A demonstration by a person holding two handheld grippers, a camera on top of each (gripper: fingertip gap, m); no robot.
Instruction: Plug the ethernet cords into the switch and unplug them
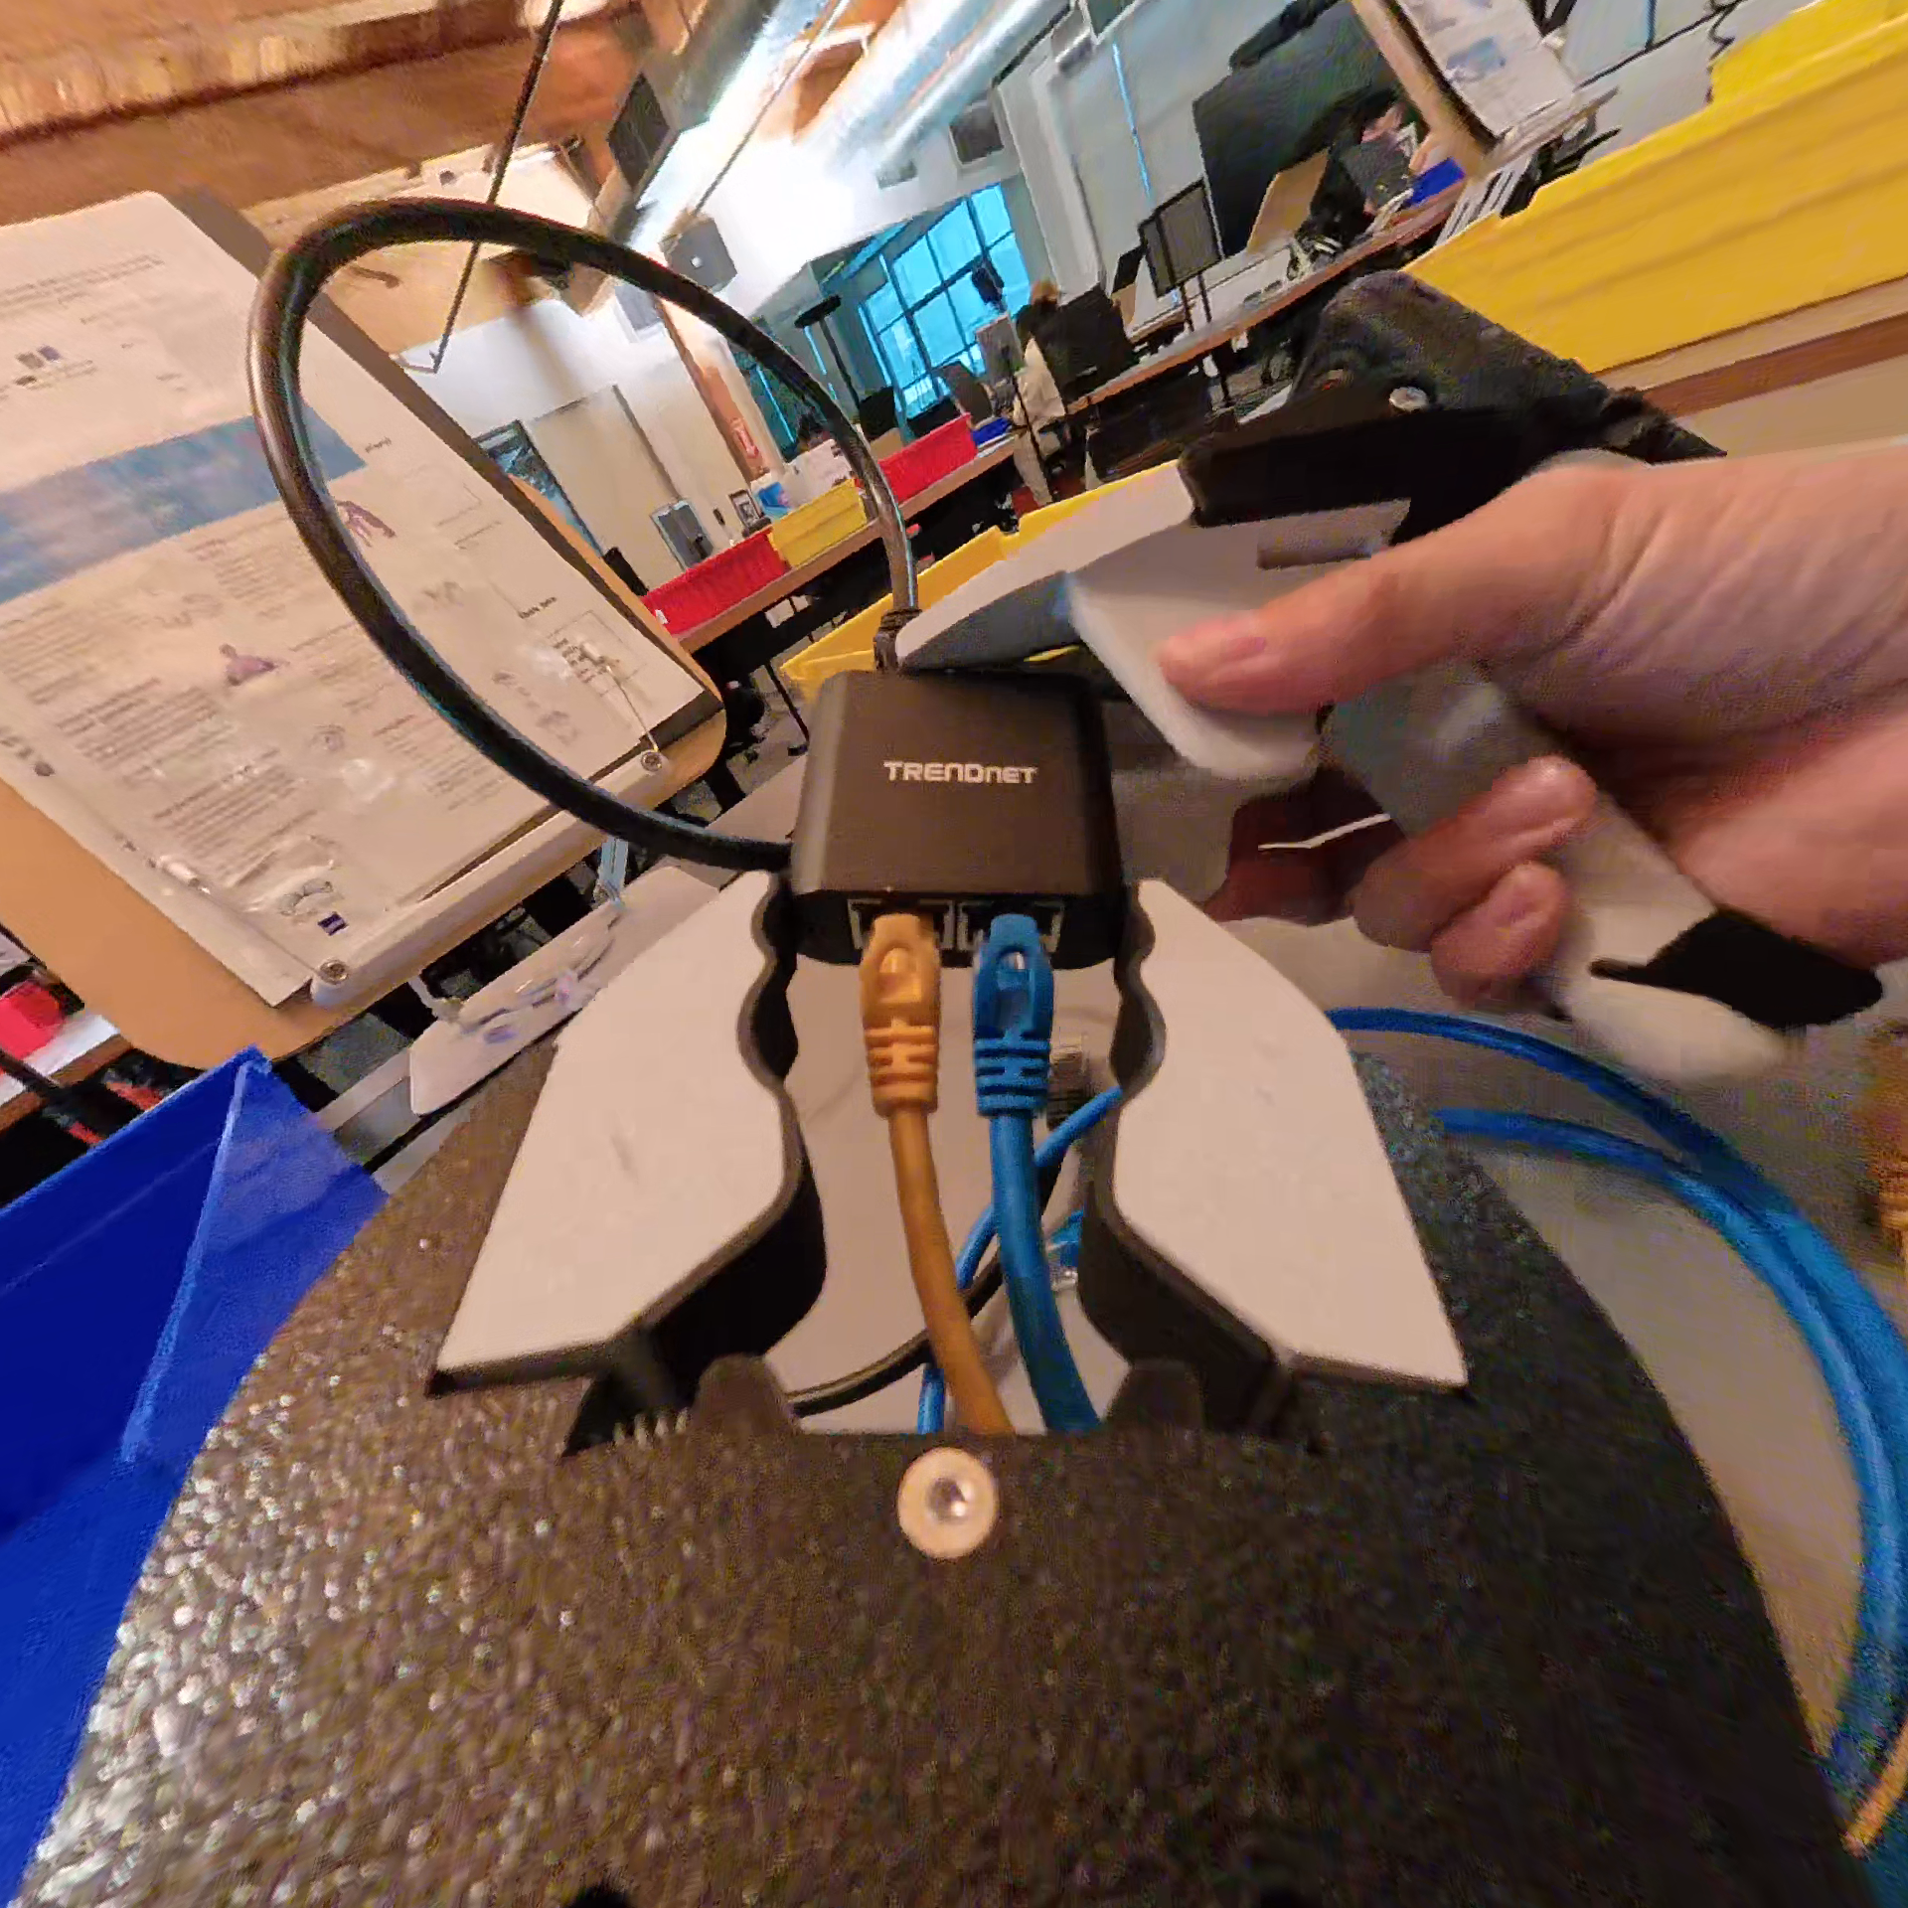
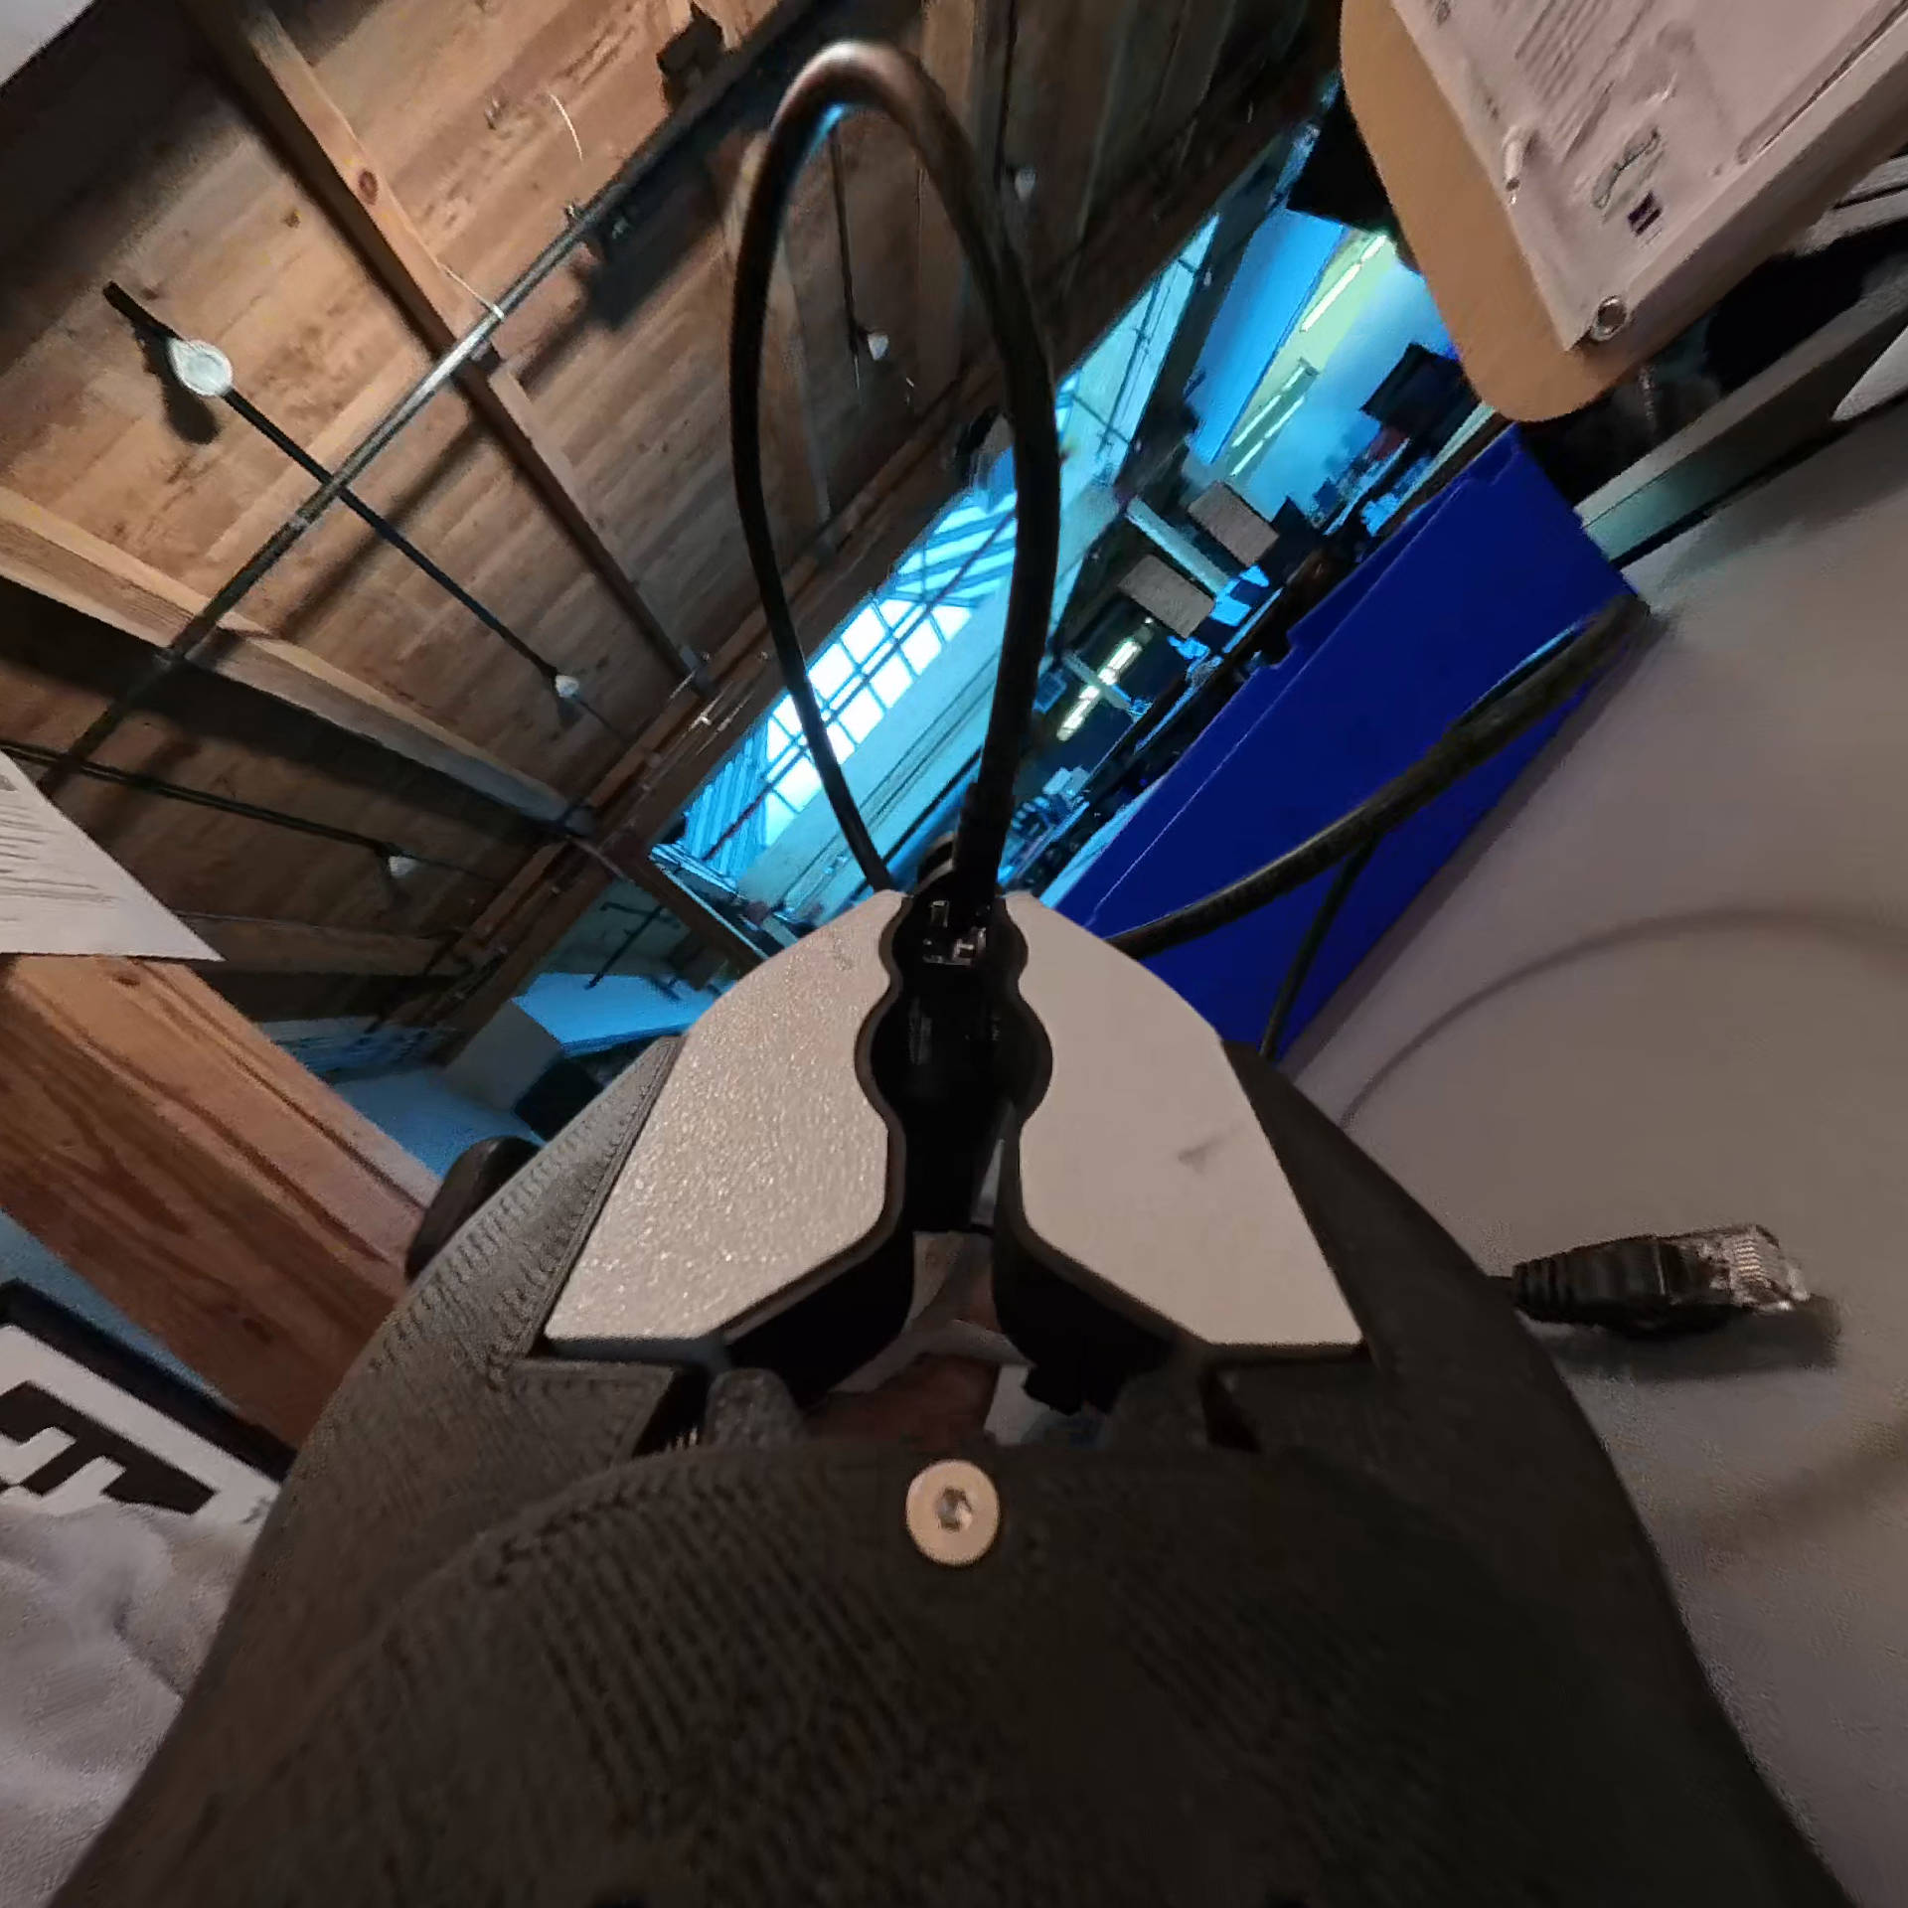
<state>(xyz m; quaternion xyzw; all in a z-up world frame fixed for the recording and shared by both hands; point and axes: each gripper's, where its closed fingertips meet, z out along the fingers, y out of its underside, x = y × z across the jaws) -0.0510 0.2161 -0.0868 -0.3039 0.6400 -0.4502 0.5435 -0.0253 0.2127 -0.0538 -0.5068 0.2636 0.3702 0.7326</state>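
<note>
A small black switch (image 1: 955, 795) is held in the air between the fingertips of my left gripper (image 1: 955, 929), which is shut on its sides. A yellow cord (image 1: 903, 1022) and a blue cord (image 1: 1012, 1032) sit plugged into its near ports and hang down between the fingers. A black cord (image 1: 413, 619) loops from the switch's left side up and round to its far side. There my right gripper (image 2: 955, 950), held by a hand (image 1: 1600, 671), is shut on the black cord's plug (image 2: 950, 945). Whether that plug sits in a port is hidden.
A loose black plug (image 2: 1662, 1275) lies on the grey table (image 2: 1704, 981). Blue cable coils (image 1: 1755, 1239) lie at the right. A blue bin (image 1: 124, 1291) stands at the left, a yellow bin (image 1: 1652, 207) behind. A tilted poster board (image 1: 258, 619) stands at the left. The tips of one gripper are about 4 cm away from the tips of the other.
</note>
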